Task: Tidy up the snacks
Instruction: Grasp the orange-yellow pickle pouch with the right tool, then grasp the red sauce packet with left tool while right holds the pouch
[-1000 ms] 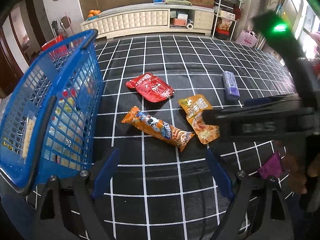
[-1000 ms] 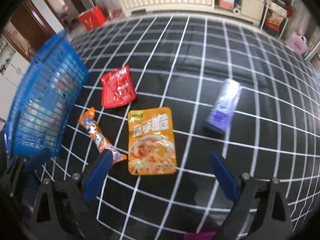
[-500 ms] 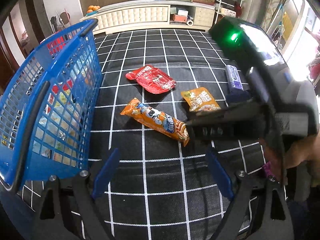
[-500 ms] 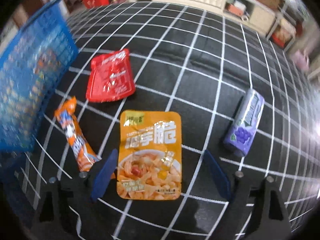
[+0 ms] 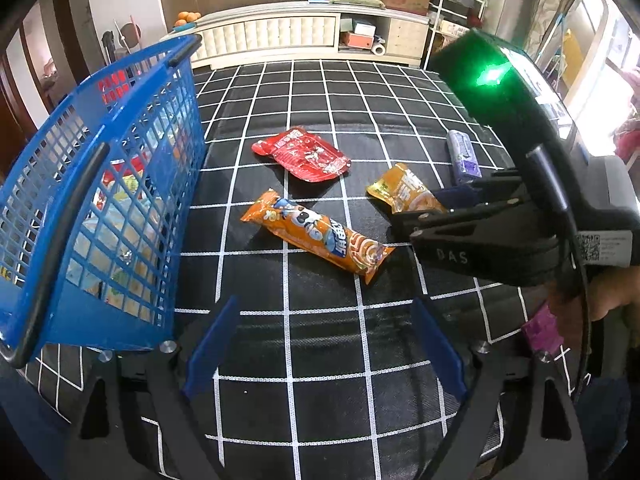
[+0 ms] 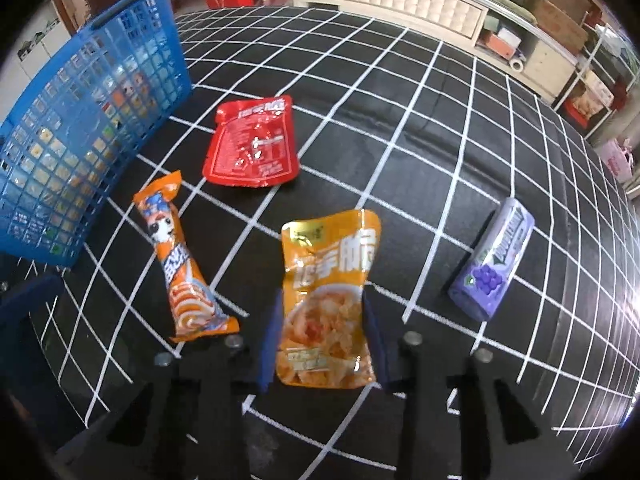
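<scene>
My right gripper (image 6: 324, 340) is shut on the lower half of the yellow-orange snack pouch (image 6: 326, 280), which also shows in the left wrist view (image 5: 404, 192) held by the right gripper (image 5: 432, 208). An orange snack stick (image 6: 182, 260) lies left of it, a red pouch (image 6: 252, 144) lies behind, and a purple gum pack (image 6: 494, 256) lies to the right. The blue basket (image 5: 100, 184) with several snacks inside stands at the left. My left gripper (image 5: 324, 344) is open and empty, near the basket's front corner.
The snacks lie on a black cloth with a white grid (image 5: 320, 92). A white low cabinet (image 5: 280, 36) stands at the far wall. Shelves with boxes (image 6: 580, 76) stand at the back right.
My right gripper has moved down over the yellow-orange pouch and shut on it. The left gripper has stayed open and shifted slightly back.
</scene>
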Available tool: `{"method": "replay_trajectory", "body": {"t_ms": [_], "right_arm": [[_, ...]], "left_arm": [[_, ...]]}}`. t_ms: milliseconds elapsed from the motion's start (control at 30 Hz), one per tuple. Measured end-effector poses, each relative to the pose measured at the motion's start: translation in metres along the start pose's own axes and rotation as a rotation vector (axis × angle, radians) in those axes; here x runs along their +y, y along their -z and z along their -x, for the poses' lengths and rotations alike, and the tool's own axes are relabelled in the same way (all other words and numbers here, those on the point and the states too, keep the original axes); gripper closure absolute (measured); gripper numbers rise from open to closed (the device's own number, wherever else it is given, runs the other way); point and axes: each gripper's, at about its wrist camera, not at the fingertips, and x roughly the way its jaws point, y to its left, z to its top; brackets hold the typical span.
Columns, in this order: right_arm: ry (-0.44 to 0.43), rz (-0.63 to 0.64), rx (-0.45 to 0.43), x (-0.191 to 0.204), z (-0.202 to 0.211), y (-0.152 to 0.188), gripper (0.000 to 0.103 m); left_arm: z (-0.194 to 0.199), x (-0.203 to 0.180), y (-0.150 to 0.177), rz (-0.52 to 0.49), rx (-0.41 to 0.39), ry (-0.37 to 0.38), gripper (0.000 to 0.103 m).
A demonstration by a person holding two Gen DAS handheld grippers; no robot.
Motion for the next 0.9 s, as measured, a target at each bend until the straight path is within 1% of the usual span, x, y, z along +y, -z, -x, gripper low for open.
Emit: {"method": "replay_trajectory", "body": {"t_ms": [33,67,100,133,167,200,367,433,467,567,667,767,900], "right_arm": [[0.002,-0.001,0.001,0.001,0.000,-0.001,0.063],[0.006,-0.005,-0.003,0.001,0.001,0.000,0.067],[-0.008,-0.026,-0.010,0.000,0.004,0.001,0.070],[-0.024,-0.048,-0.016,-0.005,0.004,-0.002,0.082],[-0.040,-0.080,-0.023,-0.010,0.006,-0.002,0.091],[-0.055,-0.102,-0.022,-0.012,0.007,0.000,0.091],[-0.061,-0.102,-0.029,-0.014,0.014,0.011,0.091],[-0.064,-0.124,-0.041,-0.020,0.020,0.015,0.091],[-0.080,-0.143,-0.049,-0.025,0.024,0.017,0.091],[-0.089,-0.190,-0.093,-0.038,0.040,0.018,0.091],[-0.095,-0.229,-0.135,-0.054,0.058,0.020,0.091],[-0.120,-0.280,-0.175,-0.070,0.073,0.019,0.091],[-0.150,-0.324,-0.206,-0.086,0.082,0.020,0.091]], "left_arm": [[0.002,0.000,0.000,0.001,0.000,0.001,0.017],[0.003,0.001,0.000,0.006,0.000,0.003,0.017],[0.003,0.002,0.000,0.010,0.000,0.005,0.017],[0.004,0.001,-0.001,0.010,0.000,0.009,0.017],[0.005,0.002,-0.002,0.009,-0.002,0.011,0.017],[0.007,0.002,-0.003,0.009,-0.005,0.011,0.017],[0.012,0.000,-0.012,0.011,-0.014,0.018,0.017],[0.014,-0.001,-0.019,0.015,-0.016,0.023,0.017],[0.015,-0.002,-0.020,0.019,-0.017,0.023,0.017],[0.013,-0.003,-0.033,0.036,-0.004,0.030,0.017],[0.007,-0.005,-0.050,0.052,0.008,0.045,0.017],[0.002,-0.011,-0.067,0.072,0.012,0.058,0.017],[-0.019,-0.018,-0.096,0.104,0.056,0.063,0.017]]}}
